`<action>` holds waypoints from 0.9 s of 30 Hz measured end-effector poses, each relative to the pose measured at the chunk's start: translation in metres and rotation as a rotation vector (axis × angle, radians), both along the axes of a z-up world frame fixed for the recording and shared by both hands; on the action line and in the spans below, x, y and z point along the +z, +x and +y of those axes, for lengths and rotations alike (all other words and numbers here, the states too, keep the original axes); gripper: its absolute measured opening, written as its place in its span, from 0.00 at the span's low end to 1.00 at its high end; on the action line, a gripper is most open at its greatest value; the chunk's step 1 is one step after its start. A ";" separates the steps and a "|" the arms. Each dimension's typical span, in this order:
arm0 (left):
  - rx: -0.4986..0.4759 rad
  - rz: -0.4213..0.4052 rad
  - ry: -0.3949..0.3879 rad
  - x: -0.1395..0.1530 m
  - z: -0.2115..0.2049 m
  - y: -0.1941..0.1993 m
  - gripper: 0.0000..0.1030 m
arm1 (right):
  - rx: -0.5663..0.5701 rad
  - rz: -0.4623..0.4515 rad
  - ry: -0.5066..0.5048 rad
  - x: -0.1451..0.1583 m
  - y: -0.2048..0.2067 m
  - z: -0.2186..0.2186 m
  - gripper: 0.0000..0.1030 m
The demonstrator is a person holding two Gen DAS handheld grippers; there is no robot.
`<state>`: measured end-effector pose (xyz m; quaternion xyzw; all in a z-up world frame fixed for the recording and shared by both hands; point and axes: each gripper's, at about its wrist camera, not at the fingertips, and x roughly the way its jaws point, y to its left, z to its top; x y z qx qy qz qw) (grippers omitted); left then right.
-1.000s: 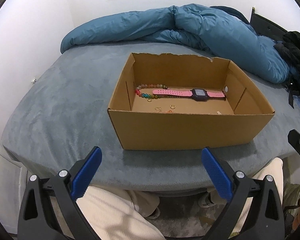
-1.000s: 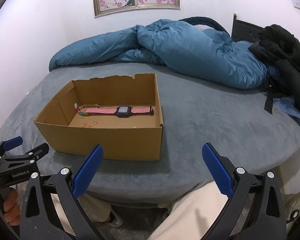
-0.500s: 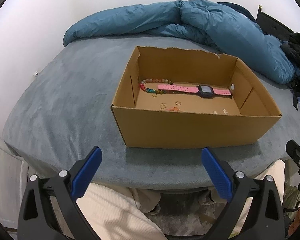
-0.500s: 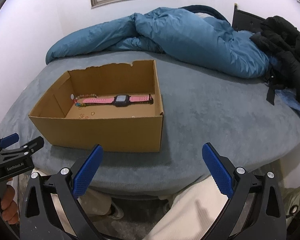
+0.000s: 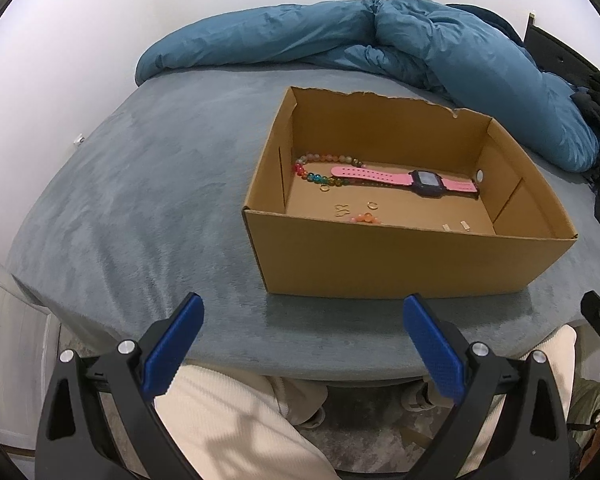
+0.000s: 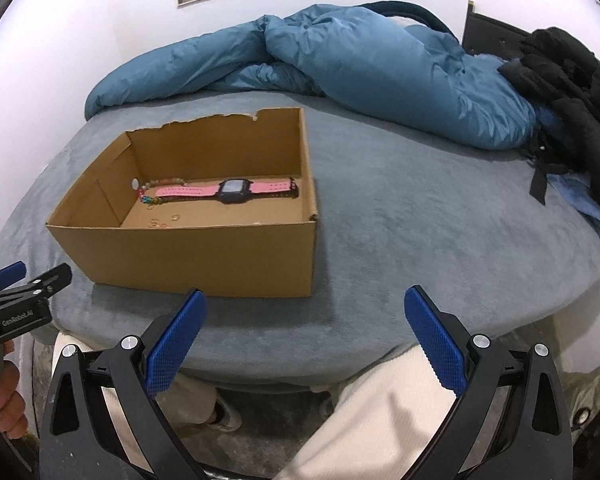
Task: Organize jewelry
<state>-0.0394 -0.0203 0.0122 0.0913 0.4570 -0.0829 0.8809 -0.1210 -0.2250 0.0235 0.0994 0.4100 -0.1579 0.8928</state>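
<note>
An open cardboard box (image 5: 400, 264) stands on the grey bed; it also shows in the right wrist view (image 6: 204, 256). Inside lie a pink watch (image 5: 404, 178) with a dark face, a coloured bead bracelet (image 5: 320, 168), small gold rings (image 5: 373, 205) and an orange trinket (image 5: 366, 219). The watch (image 6: 232, 190) shows in the right wrist view too. My left gripper (image 5: 302, 340) is open and empty, in front of the box near the bed's front edge. My right gripper (image 6: 306, 334) is open and empty, at the box's right front corner.
A crumpled blue duvet (image 5: 380, 48) lies along the back of the bed (image 5: 160, 200). Black clothing (image 6: 572, 80) is piled at the back right. My knees in cream trousers (image 6: 380, 420) are below the bed edge. The left gripper (image 6: 16, 296) shows at the right view's left.
Both grippers have risen and tilted down a little, so the box interior shows more fully. The box and the jewelry have not moved. Both grippers stay open.
</note>
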 end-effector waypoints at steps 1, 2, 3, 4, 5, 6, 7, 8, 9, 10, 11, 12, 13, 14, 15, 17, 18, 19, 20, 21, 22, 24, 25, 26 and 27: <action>0.000 0.000 0.002 0.000 0.000 0.000 0.95 | -0.007 0.004 -0.001 0.000 -0.001 -0.002 0.92; -0.001 0.001 0.003 0.000 0.000 0.000 0.95 | -0.013 0.008 -0.001 -0.001 -0.001 -0.003 0.92; -0.004 0.004 0.005 0.000 0.000 0.000 0.95 | -0.018 0.012 0.000 -0.001 -0.002 -0.004 0.92; -0.008 0.006 0.010 0.000 0.000 0.000 0.95 | -0.020 0.015 0.001 -0.001 -0.002 -0.005 0.92; -0.013 0.006 0.018 0.000 -0.001 0.000 0.95 | -0.020 0.019 -0.001 -0.001 -0.003 -0.006 0.92; -0.016 0.006 0.026 0.000 -0.001 -0.001 0.95 | -0.019 0.020 -0.004 -0.001 -0.003 -0.006 0.92; -0.019 0.007 0.035 0.000 -0.001 -0.002 0.95 | -0.018 0.021 -0.007 -0.001 -0.003 -0.006 0.92; -0.022 0.008 0.043 0.000 0.000 -0.002 0.95 | -0.017 0.022 -0.009 -0.001 -0.003 -0.006 0.92; -0.022 0.012 0.049 -0.001 0.001 -0.002 0.95 | -0.018 0.021 -0.009 -0.001 -0.002 -0.006 0.92; -0.022 0.015 0.050 -0.001 0.001 -0.002 0.95 | -0.019 0.020 -0.008 -0.001 -0.003 -0.006 0.92; -0.020 0.017 0.051 -0.001 0.003 -0.002 0.95 | -0.020 0.020 -0.006 -0.002 -0.002 -0.007 0.92; -0.018 0.017 0.052 -0.001 0.004 -0.002 0.95 | -0.020 0.021 -0.004 -0.002 -0.002 -0.007 0.92; -0.015 0.015 0.054 -0.001 0.005 -0.001 0.95 | -0.021 0.022 -0.004 -0.003 -0.002 -0.008 0.92; -0.012 0.014 0.055 -0.001 0.007 -0.001 0.95 | -0.021 0.023 -0.004 -0.003 -0.002 -0.008 0.92; -0.008 0.014 0.054 -0.001 0.008 0.000 0.95 | -0.021 0.025 -0.005 -0.003 -0.002 -0.009 0.92; -0.001 0.012 0.051 -0.001 0.012 0.001 0.95 | -0.025 0.027 -0.006 -0.003 -0.002 -0.011 0.92; 0.002 0.011 0.050 -0.001 0.012 0.001 0.95 | -0.025 0.028 -0.008 -0.003 -0.002 -0.012 0.92; 0.007 0.009 0.049 -0.001 0.014 0.002 0.95 | -0.028 0.028 -0.010 -0.003 -0.002 -0.013 0.92; 0.011 0.008 0.047 0.000 0.015 0.003 0.95 | -0.029 0.028 -0.010 -0.003 -0.002 -0.013 0.92; 0.013 0.008 0.045 -0.001 0.016 0.003 0.95 | -0.032 0.028 -0.011 -0.003 -0.003 -0.014 0.92; 0.015 0.007 0.043 0.000 0.017 0.004 0.95 | -0.034 0.028 -0.012 -0.003 -0.003 -0.015 0.92; 0.016 0.003 0.042 0.000 0.018 0.004 0.95 | -0.035 0.029 -0.014 -0.003 -0.004 -0.015 0.92; 0.016 0.001 0.040 0.000 0.018 0.005 0.95 | -0.033 0.029 -0.016 -0.004 -0.004 -0.015 0.92; 0.017 -0.002 0.039 0.000 0.019 0.005 0.95 | -0.032 0.029 -0.019 -0.004 -0.004 -0.014 0.92; 0.018 -0.004 0.038 0.000 0.020 0.005 0.95 | -0.031 0.029 -0.022 -0.003 -0.004 -0.014 0.92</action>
